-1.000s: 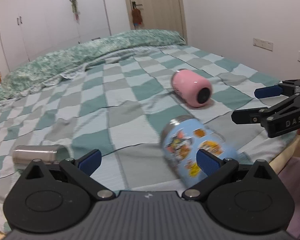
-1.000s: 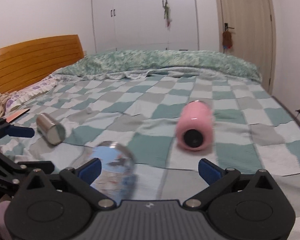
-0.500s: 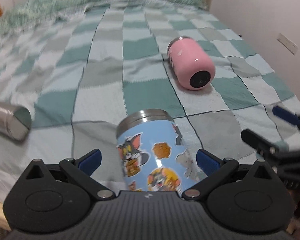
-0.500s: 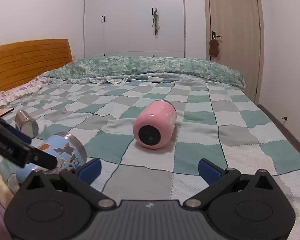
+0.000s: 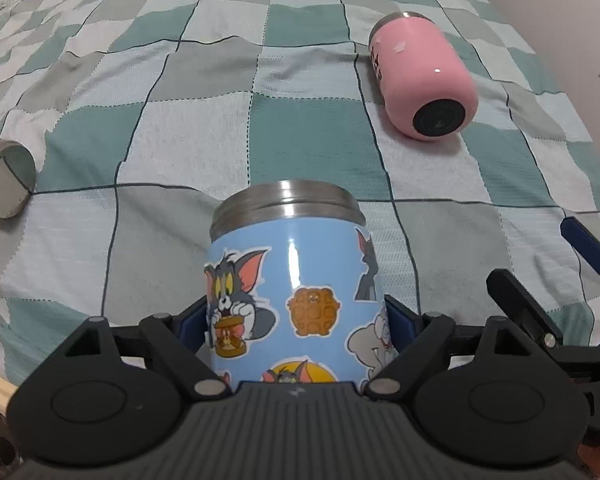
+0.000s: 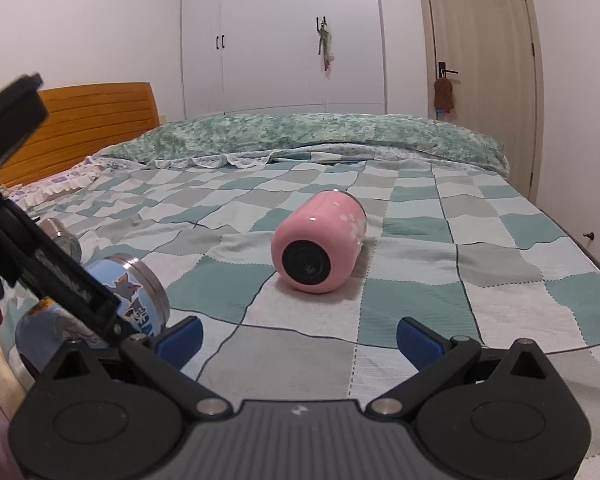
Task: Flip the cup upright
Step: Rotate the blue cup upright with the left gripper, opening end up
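Clearly the grasp is the step in hand: on the bed, with its checked quilt, the left gripper has its blue pads pressed to either side of the blue cup, low on the body, and seems clamped on it. That cup lies at the near edge of the bed; in the right view it is plainly tilted, steel mouth pointing away and a little up, so it is not yet upright. My guess is the next move is to lift slightly and swing the mouth up until the base can sit flat, then let go gently, since the soft, wrinkled quilt may let it topple. The right gripper hangs near, jaws wide apart and holding nothing, aimed across the bed. A pink cup lies on its side further off to the right, base toward us, well apart from the blue one. A steel cup lies at the far left, also well apart. Neither blocks the turn; only the right gripper, just beside the left, crowds it.
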